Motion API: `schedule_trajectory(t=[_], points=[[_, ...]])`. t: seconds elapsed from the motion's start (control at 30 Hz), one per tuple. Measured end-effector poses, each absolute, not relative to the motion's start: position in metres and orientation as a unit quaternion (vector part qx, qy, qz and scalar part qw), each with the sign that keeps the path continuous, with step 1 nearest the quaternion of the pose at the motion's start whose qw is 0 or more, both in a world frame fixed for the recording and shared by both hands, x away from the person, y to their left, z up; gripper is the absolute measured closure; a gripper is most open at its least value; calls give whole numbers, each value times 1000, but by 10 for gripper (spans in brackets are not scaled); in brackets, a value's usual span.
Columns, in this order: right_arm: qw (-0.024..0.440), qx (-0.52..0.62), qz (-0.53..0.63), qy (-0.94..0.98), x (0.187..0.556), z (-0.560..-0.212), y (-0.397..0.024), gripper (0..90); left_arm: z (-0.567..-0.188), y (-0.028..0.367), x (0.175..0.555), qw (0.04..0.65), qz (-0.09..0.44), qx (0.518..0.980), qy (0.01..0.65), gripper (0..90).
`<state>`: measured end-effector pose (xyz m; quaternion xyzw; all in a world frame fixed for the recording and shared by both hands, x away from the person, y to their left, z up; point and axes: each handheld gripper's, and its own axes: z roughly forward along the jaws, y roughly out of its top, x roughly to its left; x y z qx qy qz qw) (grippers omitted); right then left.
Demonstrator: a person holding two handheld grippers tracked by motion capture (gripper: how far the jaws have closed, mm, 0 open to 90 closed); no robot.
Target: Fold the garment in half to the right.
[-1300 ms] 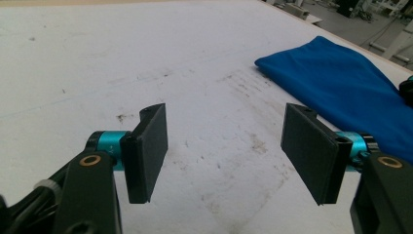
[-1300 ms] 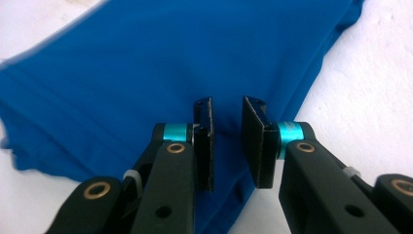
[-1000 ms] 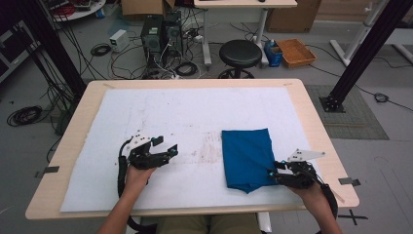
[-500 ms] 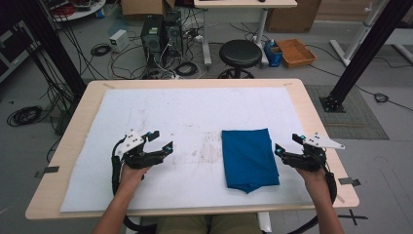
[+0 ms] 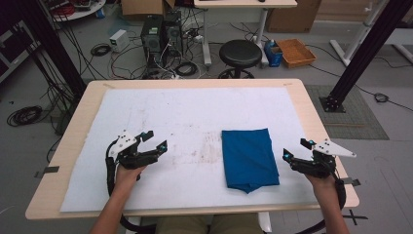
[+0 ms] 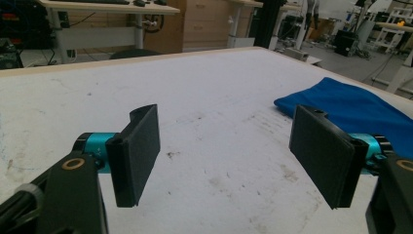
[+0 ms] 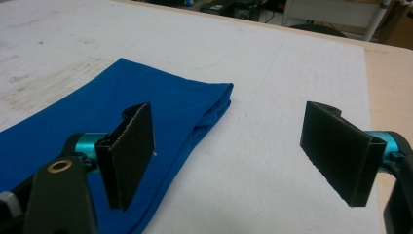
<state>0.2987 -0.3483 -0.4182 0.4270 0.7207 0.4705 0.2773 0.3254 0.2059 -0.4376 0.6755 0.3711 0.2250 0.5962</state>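
The wooden worktop [image 5: 87, 97] carries a large white, faintly stained mat [image 5: 185, 117] that stretches ahead of and between both tongs. On that mat lies the folded blue fabric cloth [image 5: 249, 158], a flat oblong whose long axis runs away from the person, its nearer end a little rumpled.

The left tongs [image 5: 155, 141] hover above the mat with jaws spread wide and nothing between them; the cloth lies well off to their right, seen past the right jaw in the left gripper view [image 6: 360, 109]. The right tongs [image 5: 296, 149] are likewise spread and empty, held just beside the cloth's right long edge, with the cloth to their left. In the right gripper view the blue fabric [image 7: 160, 105] runs under and beyond the left jaw, its far folded corner pointing ahead.

So the right hand is clearly the nearer one. Judging by this, any next pinch on the cloth would come most easily from the right tongs, moving leftward onto that long edge, while the left tongs would have to cross bare mat.
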Motion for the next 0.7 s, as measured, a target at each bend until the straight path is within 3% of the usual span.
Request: schedule_trajectory(t=[0.7], points=[[279,430,469,719,296,-418,-348,200,-440,205,323,598,226,675,370,271]])
